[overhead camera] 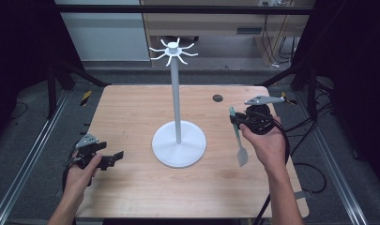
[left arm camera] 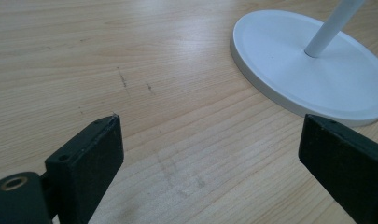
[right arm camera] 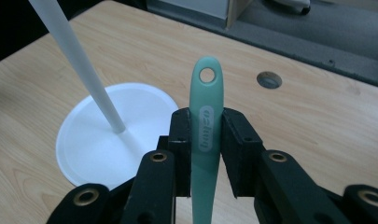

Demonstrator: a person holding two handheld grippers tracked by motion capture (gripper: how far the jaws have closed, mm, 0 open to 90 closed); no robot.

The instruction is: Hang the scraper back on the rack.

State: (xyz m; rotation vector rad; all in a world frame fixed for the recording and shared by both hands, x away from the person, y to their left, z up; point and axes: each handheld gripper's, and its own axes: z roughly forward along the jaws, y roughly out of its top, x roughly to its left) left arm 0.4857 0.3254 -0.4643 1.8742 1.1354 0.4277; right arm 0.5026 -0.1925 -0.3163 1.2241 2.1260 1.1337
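Observation:
A white hook stand rises mid-table: round base [overhead camera: 179,143], thin pole [overhead camera: 176,101] and a crown of hooks [overhead camera: 173,51]. My right gripper [overhead camera: 235,120] is shut on a pale green spatula [overhead camera: 238,138], gripped high on the handle. Its grey blade [overhead camera: 242,156] hangs down toward the table. In the right gripper view the handle [right arm camera: 205,126] stands upright between the jaws, its hanging hole [right arm camera: 207,74] above them, with the stand's base [right arm camera: 113,133] to the left. My left gripper [overhead camera: 113,159] rests low at the table's left, open, nothing between its jaws; the base [left arm camera: 312,65] lies ahead.
The wooden table [overhead camera: 131,117] has a dark round grommet [overhead camera: 217,98] at the back right. Black frame posts and cables stand beyond the right edge. Metal rails run along the floor on both sides.

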